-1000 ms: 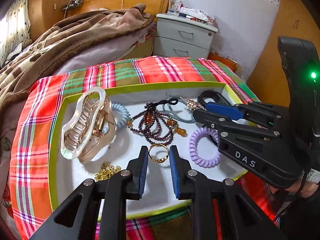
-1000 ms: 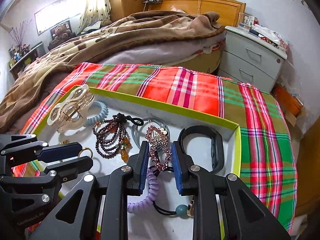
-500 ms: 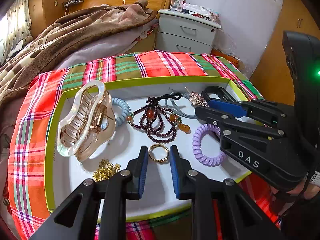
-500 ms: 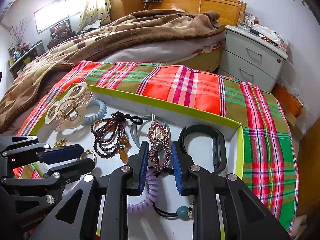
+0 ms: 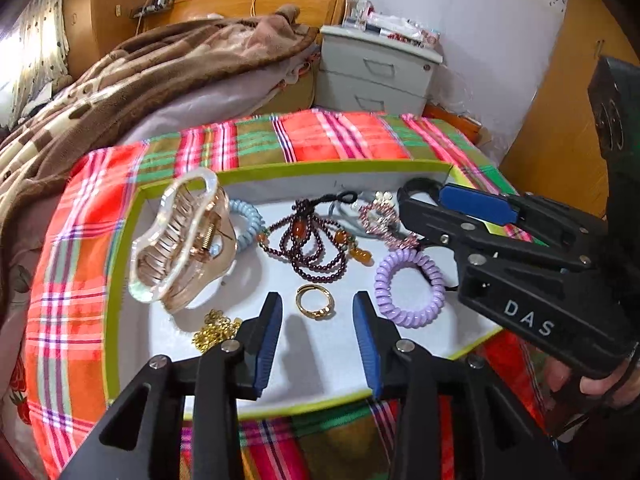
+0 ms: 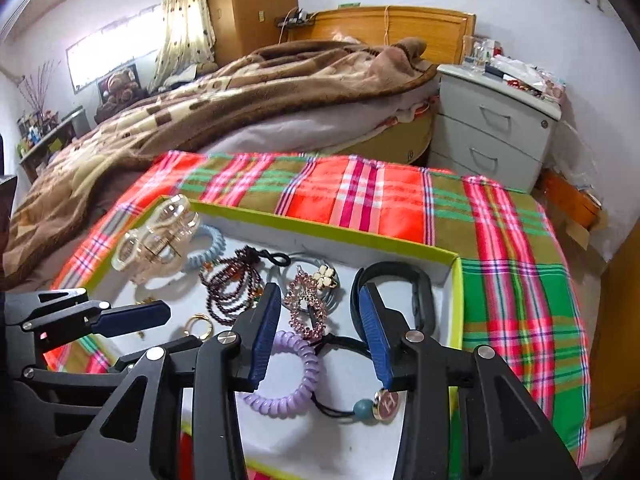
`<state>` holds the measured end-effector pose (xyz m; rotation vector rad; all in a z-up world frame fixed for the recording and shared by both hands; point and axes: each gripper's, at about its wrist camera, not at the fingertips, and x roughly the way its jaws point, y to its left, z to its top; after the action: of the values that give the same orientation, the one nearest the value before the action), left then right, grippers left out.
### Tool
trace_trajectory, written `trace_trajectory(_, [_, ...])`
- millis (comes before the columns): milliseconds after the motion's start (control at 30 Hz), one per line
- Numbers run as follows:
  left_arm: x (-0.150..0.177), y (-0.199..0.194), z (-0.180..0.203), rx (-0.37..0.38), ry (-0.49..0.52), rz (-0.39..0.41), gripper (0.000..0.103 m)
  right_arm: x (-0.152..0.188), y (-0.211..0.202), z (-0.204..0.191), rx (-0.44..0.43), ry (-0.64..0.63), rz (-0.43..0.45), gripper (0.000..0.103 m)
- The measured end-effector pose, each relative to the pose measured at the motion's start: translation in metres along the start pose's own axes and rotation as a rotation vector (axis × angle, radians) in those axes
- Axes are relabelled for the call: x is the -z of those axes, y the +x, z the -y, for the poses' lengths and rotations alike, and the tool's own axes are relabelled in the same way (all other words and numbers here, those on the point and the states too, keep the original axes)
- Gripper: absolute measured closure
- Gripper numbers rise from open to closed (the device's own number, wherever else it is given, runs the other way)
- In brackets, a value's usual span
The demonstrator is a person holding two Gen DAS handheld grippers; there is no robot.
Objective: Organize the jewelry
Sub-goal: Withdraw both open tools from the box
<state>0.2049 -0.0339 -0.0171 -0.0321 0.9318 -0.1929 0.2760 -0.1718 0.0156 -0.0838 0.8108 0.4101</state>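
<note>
A lime-rimmed tray (image 5: 120, 280) with a white floor lies on a plaid cloth (image 5: 80, 240) at the foot of a bed (image 6: 240, 100); a grey nightstand (image 5: 376, 76) stands beyond. The tray holds the jewelry: a clear claw clip (image 5: 180, 240) at its left, a blue coil tie (image 5: 250, 224) just behind it, a dark bead bracelet (image 5: 312, 244) in the middle, a gold ring (image 5: 315, 301), a gold chain (image 5: 214, 330) near the front, a lilac coil tie (image 5: 410, 288), a pink rhinestone clip (image 6: 306, 308) and a black band (image 6: 400, 284) at the right. The left hand-held gripper (image 5: 318, 320) has its jaws opening, spread to either side of the ring, the pads clear of it. The right hand-held gripper (image 6: 318, 320) also has its jaws opening, spread either side of the rhinestone clip without pressing it.
</note>
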Motion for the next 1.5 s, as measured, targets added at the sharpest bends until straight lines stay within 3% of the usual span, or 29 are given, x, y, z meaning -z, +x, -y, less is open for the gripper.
trace_trajectory(300, [0.016, -0.05, 0.0, -0.053, -0.029, 0.09, 0.061, 0.017, -0.052, -0.011, 0.012, 0.068, 0.087, 0.061])
trace_trajectory(733, [0.051, -0.08, 0.0, -0.242, -0.056, 0.148, 0.061, 0.056, -0.094, -0.04, 0.076, 0.101, 0.147, 0.061])
trace_trajectory(1500, [0.061, -0.084, -0.002, -0.211, -0.083, 0.149, 0.061, 0.071, -0.1, -0.045, 0.072, 0.132, 0.144, 0.061])
